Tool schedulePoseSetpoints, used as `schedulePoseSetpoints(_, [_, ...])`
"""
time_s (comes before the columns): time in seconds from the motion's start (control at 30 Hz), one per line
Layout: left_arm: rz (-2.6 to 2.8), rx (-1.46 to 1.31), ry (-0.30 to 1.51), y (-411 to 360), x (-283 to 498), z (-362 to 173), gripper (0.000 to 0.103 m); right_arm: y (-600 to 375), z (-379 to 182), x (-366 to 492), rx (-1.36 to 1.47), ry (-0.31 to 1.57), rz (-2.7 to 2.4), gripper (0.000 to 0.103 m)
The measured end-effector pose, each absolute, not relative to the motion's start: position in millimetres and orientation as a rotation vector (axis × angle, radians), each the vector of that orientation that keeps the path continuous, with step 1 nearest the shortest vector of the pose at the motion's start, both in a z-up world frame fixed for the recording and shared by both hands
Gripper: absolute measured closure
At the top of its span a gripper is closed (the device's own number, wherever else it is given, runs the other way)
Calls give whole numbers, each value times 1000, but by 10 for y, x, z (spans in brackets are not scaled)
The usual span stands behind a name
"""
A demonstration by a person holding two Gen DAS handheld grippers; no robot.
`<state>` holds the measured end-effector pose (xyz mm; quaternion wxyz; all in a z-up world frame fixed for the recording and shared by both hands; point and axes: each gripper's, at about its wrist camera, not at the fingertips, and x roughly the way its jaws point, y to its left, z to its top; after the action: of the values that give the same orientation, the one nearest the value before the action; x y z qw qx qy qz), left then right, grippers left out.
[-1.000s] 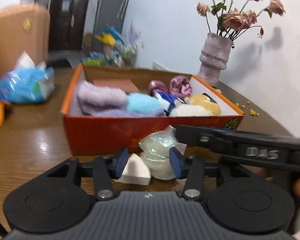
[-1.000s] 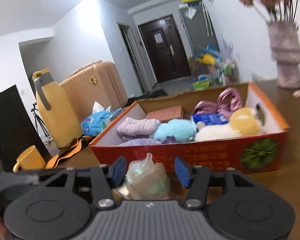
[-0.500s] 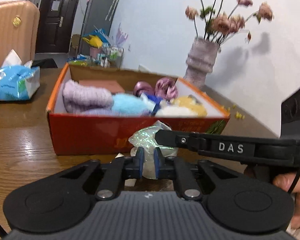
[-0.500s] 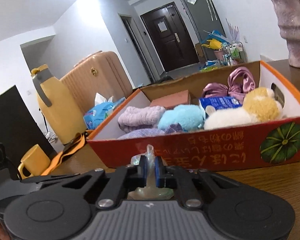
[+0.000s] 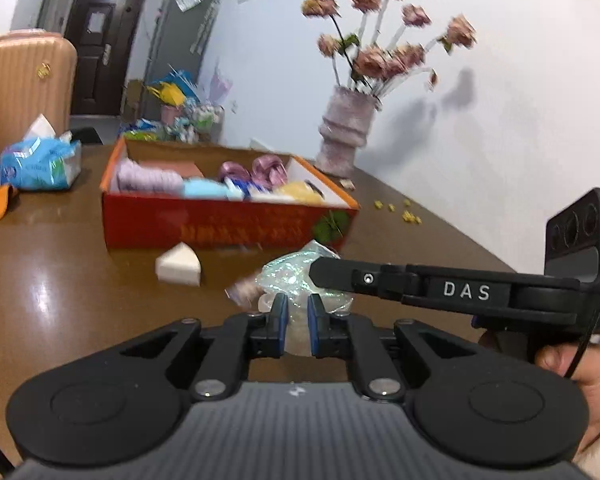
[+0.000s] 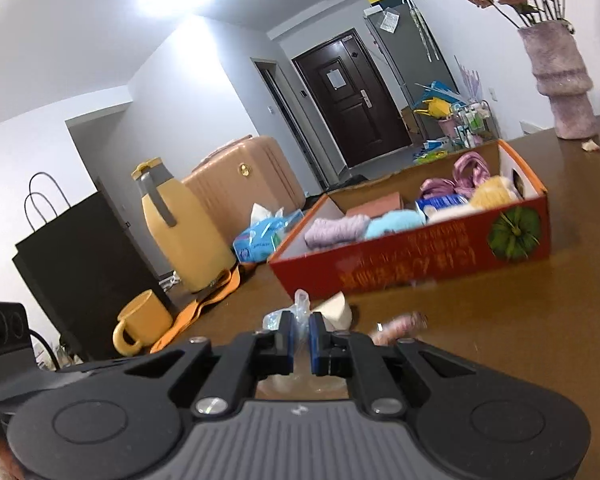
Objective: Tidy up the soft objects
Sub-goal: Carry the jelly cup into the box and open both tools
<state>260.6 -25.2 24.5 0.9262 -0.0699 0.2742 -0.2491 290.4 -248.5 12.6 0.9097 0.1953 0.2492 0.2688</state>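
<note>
Plastic bag, shiny and crinkled with something pale inside, sits low in the left wrist view, pinched between the blue pads of the left gripper, whose jaws have just closed tight on it. The right gripper reaches in from the right with its tip against the top of the same bag, and a hand holds its handle. A blurred pinkish thing hangs just beside the bag on its left. Behind, on the brown table, lies a white wedge-shaped sponge, and past it stands the red cardboard box, filled with a purple towel, blue and yellow plush and pink ribbon. A blue tissue pack lies to the left of the box, and a vase of dried roses stands at the wall.

In the right wrist view the right gripper has just closed its jaws as well; the clear film of the bag sticks up between the pads. The sponge shows just behind the fingers, the pinkish blur to their right. The box stands well beyond. At the left are a yellow mug, a yellow jug, a black paper bag and a suitcase.
</note>
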Motion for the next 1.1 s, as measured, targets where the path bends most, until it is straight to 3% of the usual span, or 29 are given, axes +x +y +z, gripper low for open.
schedulePoseSetpoints(0.1, [-505, -143, 606, -291, 2518, 108, 84, -2535, -26, 2781, 415, 559, 528, 96])
schedulePoseSetpoints(0.17, [-462, -161, 650, -314, 2510, -3, 51, -2567, -158, 2764, 434, 596, 508, 96])
schedulePoseSetpoints(0.33, [-465, -208, 694, -337, 2519, -136, 53, -2713, -391, 2705, 486, 622, 467, 96])
schedulePoseSetpoints(0.4, [-472, -256, 714, -316, 2578, -166, 58, -2750, -408, 2693, 481, 628, 461, 96])
schedulePoseSetpoints(0.5, [-512, -313, 739, -306, 2660, -214, 80, -2766, -413, 2688, 483, 631, 467, 96])
schedulePoseSetpoints(0.63, [-520, -313, 705, -355, 2657, -201, 87, -2759, -387, 2699, 478, 620, 473, 96])
schedulePoseSetpoints(0.87, [-550, -295, 584, -333, 2862, 188, 88, -2753, -28, 2925, 452, 532, 549, 96])
schedulePoseSetpoints(1.1, [-560, -267, 485, -398, 3846, 740, 88, -2663, 591, 3713, 315, 379, 504, 96])
